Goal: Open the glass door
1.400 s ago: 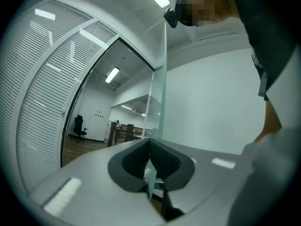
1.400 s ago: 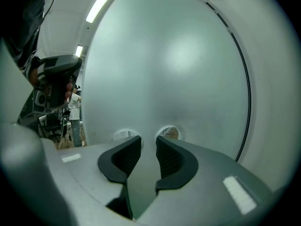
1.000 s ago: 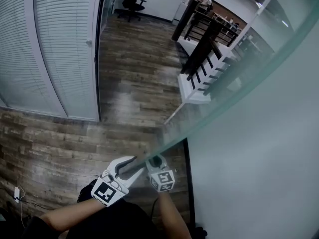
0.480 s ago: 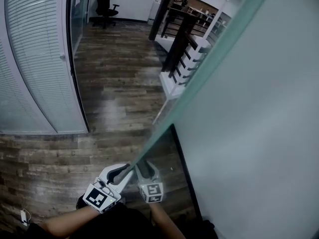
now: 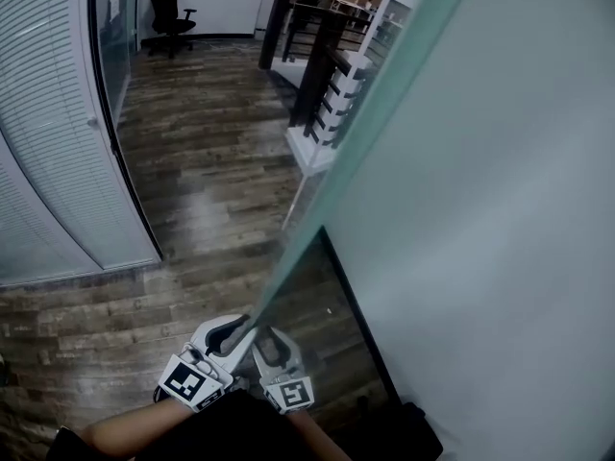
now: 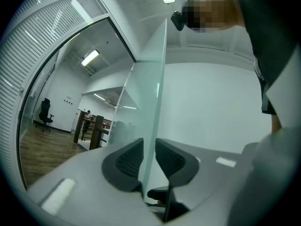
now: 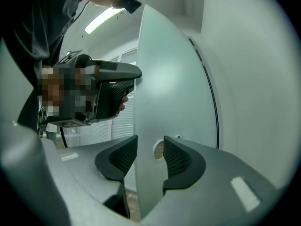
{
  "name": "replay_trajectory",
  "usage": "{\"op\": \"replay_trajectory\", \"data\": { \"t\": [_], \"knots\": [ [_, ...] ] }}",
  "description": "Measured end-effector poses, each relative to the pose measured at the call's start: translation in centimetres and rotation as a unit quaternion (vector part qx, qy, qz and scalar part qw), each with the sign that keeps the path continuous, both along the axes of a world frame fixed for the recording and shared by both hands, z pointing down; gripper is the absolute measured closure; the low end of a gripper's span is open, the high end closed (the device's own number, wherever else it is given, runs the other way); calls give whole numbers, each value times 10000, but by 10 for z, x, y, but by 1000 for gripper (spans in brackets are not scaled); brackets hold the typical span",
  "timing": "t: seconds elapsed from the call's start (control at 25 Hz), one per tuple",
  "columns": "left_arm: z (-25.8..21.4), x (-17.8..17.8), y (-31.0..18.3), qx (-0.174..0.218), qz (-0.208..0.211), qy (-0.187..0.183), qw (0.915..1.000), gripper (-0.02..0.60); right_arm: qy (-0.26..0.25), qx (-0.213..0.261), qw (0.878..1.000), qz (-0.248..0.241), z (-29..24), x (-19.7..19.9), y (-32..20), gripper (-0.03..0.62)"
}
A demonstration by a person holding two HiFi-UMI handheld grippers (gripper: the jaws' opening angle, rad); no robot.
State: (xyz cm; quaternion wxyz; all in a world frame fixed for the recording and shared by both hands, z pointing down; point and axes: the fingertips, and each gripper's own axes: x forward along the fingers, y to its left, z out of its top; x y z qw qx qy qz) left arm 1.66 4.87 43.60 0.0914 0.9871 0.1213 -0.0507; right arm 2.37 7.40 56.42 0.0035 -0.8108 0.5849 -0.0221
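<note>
Frosted glass door (image 5: 480,209), upright, partly open, greenish edge facing viewer

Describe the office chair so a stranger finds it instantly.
The wood-plank floor runs away between the blind-covered wall and the dark railing. At its far end, by the white wall, stands the black office chair, the only seat on that floor.

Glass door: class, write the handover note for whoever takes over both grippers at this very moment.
Left gripper: shut on the free edge of the glass door.
Right gripper: open around the same edge; its jaws have just been opening.
Door: partly open, with the hallway floor showing past its edge.
Done: the door is swung off its frame.
Left: probably swing it wider with the left gripper, then let go.
</note>
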Motion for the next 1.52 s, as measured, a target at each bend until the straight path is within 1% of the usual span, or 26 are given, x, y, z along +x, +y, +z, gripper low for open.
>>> {"op": "replay_trajectory", "data": {
  "t": [0.08,0.12,0.2,0.32,0.44,0.52,0.64,0.72,0.8,0.84,0.92,1.2,1.32,1.52],
  "knots": [
    [0,1,3,-69,128,2,9999,503,40,137,9999,-29,-5,-4,1,433],
    [0,1,5,-88,175,5,9998,502,49,134,9999,-24,-6,-6,1,419],
    [0,2,9,-98,253,17,9996,500,99,53,9999,59,-8,-7,1,399],
    [0,5,18,-47,404,15,9992,498,184,-147,9992,323,-5,-6,2,398],
    [1,8,29,-29,653,7,9979,497,140,-178,9980,587,-3,0,7,405],
    [1,9,37,-37,869,22,9962,494,201,-171,9970,727,-6,3,10,416],
    [0,11,49,-9,1212,51,9926,492,422,-201,9940,990,-12,7,17,450],
    [0,11,57,-96,1471,65,9891,493,435,-147,9919,1185,-14,10,22,471],
    [-1,8,62,-171,1702,81,9852,507,361,-53,9897,1381,-16,12,29,482],
    [0,6,64,-169,1776,77,9839,528,336,-19,9885,1472,-16,13,33,485],
    [3,4,64,-144,1851,24,9826,552,288,24,9859,1648,-17,15,40,490],
    [5,0,55,-173,2004,-81,9795,552,126,40,9749,2221,-17,24,67,513],
    [6,-6,57,-218,2167,-93,9759,554,109,-40,9709,2392,-15,26,79,519],
    [8,-12,60,-215,2385,-188,9707,554,-37,-268,9602,2780,-1,33,104,531]
  ]
}}
